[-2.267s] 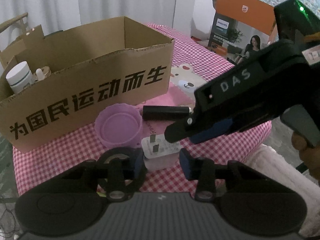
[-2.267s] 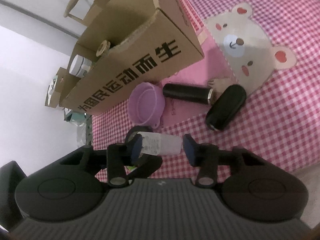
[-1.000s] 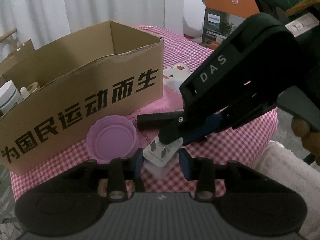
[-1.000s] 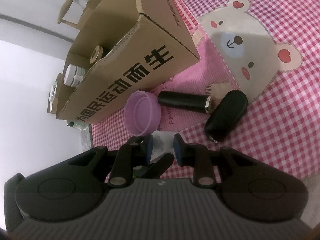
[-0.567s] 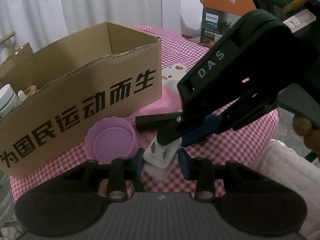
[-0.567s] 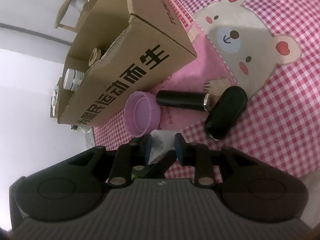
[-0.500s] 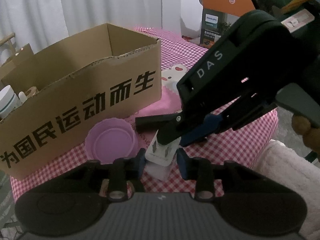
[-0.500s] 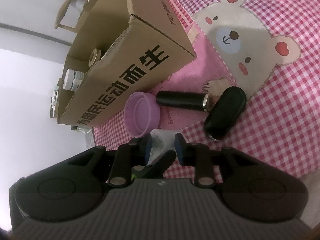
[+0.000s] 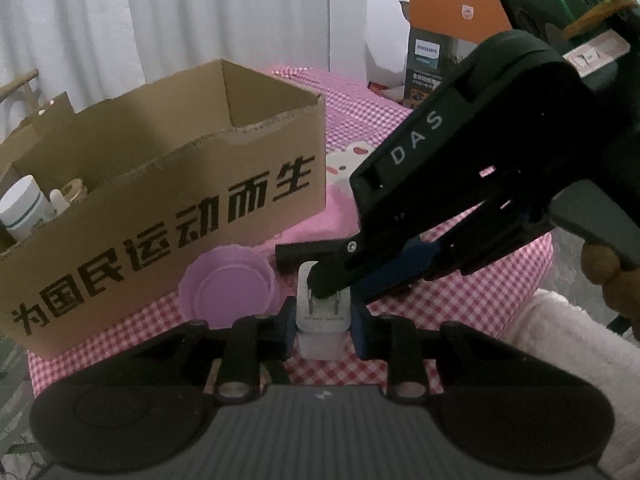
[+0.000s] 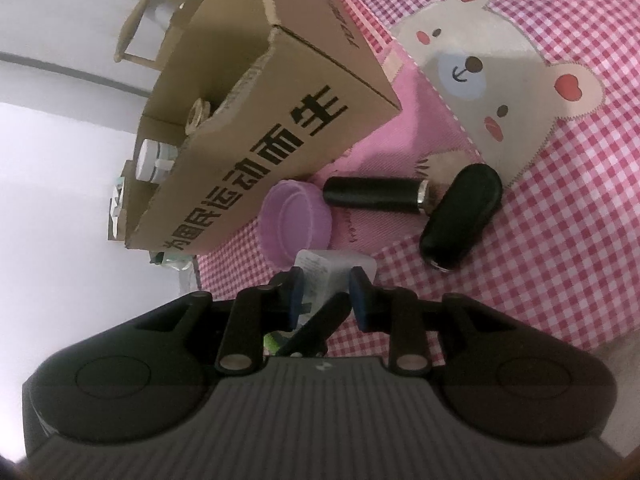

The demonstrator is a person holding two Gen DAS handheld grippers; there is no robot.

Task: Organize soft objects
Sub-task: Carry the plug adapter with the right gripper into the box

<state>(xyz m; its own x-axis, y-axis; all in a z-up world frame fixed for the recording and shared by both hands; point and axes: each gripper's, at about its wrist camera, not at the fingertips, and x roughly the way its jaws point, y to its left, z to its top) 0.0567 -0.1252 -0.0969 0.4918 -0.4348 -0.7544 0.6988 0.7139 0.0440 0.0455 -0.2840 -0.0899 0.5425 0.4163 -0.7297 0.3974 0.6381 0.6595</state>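
A white charger plug [image 9: 322,334] stands prongs-up just above the pink checked cloth, in front of the cardboard box [image 9: 160,184]. My left gripper [image 9: 322,322] is closing its jaws onto the plug's sides, and the blue pads press on it. My right gripper [image 9: 332,280] comes in from the right, shut on the plug's prong end. In the right wrist view the plug [image 10: 320,264] sits between the right gripper's [image 10: 326,292] pads, with a left finger [image 10: 316,326] crossing below.
A purple lid [image 9: 228,280] lies left of the plug, with a black cylinder [image 10: 372,194] and a black case [image 10: 460,220] beyond. The box holds a white jar [image 9: 22,204]. An orange carton [image 9: 448,40] stands far right, a white fluffy cloth [image 9: 560,340] near right.
The left jaws have closed in on the plug. The plug has turned from tilted to upright between the left pads. The right gripper keeps its hold.
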